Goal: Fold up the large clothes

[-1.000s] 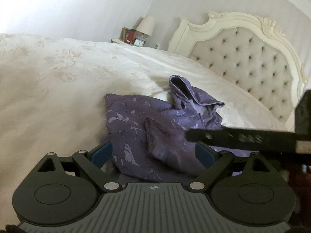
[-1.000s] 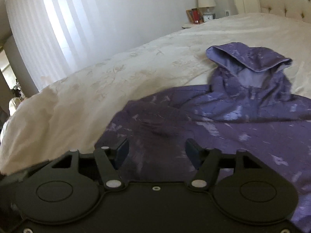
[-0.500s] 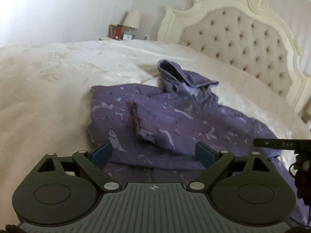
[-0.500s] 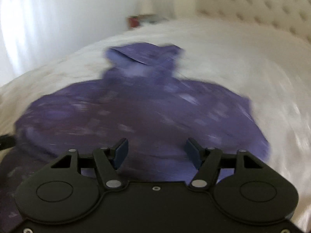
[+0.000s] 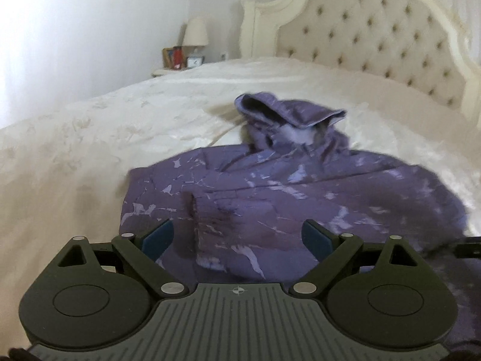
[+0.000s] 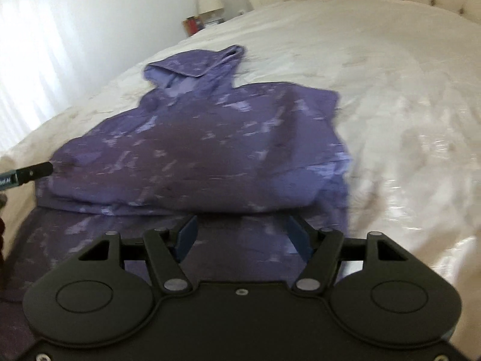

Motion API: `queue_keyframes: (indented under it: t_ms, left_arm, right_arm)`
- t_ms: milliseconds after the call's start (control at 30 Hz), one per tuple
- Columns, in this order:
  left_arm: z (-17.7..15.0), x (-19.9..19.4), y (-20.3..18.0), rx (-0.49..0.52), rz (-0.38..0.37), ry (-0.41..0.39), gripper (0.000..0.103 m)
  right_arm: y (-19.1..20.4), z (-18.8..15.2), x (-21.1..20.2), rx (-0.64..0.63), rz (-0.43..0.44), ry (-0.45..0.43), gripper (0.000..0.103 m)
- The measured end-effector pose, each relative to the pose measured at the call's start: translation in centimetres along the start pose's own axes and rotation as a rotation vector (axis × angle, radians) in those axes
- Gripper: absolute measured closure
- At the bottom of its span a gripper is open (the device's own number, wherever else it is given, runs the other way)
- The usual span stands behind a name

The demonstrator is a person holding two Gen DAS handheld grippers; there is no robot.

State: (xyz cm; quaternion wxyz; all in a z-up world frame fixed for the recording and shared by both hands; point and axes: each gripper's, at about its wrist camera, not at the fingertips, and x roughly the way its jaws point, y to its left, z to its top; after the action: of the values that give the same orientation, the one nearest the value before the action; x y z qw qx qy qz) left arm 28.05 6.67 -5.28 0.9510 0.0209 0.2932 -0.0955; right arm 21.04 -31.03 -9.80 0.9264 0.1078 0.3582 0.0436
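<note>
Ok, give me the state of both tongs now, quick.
Left tongs: open, holding nothing, above the purple hoodie.
Right tongs: open, holding nothing, over the hoodie's lower part.

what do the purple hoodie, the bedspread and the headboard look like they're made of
Purple hoodie: soft matte knit, probably cotton fleece; it slumps in limp folds, with a ribbed sleeve cuff.
Bedspread: glossy satin-like weave; bright sheen and a faint floral pattern.
Headboard: button-tufted beige upholstery, fabric or faux leather, in a carved cream frame, likely painted wood.
</note>
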Motion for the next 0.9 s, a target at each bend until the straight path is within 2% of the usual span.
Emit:
queue_keyframes:
  t_ms: [67, 133, 167, 267, 367, 533, 600, 667, 733, 900]
  left_arm:
    - [-0.2, 1.4, 0.4, -0.022, 0.027, 0.056, 0.010]
    - [-0.9, 3.3, 1.2, -0.050, 0.056, 0.168, 0.010]
    - [-1.5, 3.9, 1.5, -0.059, 0.044, 0.196, 0.009]
    - [-2.0, 4.2, 1.4, -0.020, 0.050, 0.192, 0.006]
    - [-2.0, 4.3, 1.1, -0.012, 0.053, 0.201, 0.001]
    - [-2.1, 4.3, 1.0, -0.008, 0.049, 0.206, 0.000]
    - [-2.0, 4.4, 0.9, -0.008, 0.048, 0.204, 0.000]
    - [-2.0, 4.6, 0.8, -0.009, 0.048, 0.202, 0.000]
    - [-2.1, 4.6, 0.8, -0.010, 0.047, 0.198, 0.000]
    - [-2.1, 4.4, 0.9, -0.011, 0.046, 0.194, 0.000]
  right_arm:
    - [-0.3, 0.1, -0.2, -0.014, -0.063, -0.014, 0.033]
    - [-0.5, 0.1, -0.4, -0.050, -0.151, -0.025, 0.033]
    - [-0.6, 0.1, -0.2, -0.076, -0.200, -0.021, 0.033]
    - [-1.2, 0.4, 0.8, -0.121, -0.283, 0.000, 0.033]
    - [-1.9, 1.0, 1.9, -0.118, -0.291, -0.009, 0.033]
    - [-2.6, 2.1, 3.0, -0.106, -0.266, -0.032, 0.033]
    - [-3.6, 2.2, 3.0, -0.060, -0.264, -0.041, 0.030]
    - [-5.3, 1.9, 3.0, 0.021, -0.299, -0.032, 0.028]
    - [-7.0, 1.4, 2.8, 0.102, -0.256, -0.029, 0.028]
    - [-7.1, 1.2, 2.3, 0.124, -0.255, -0.015, 0.028]
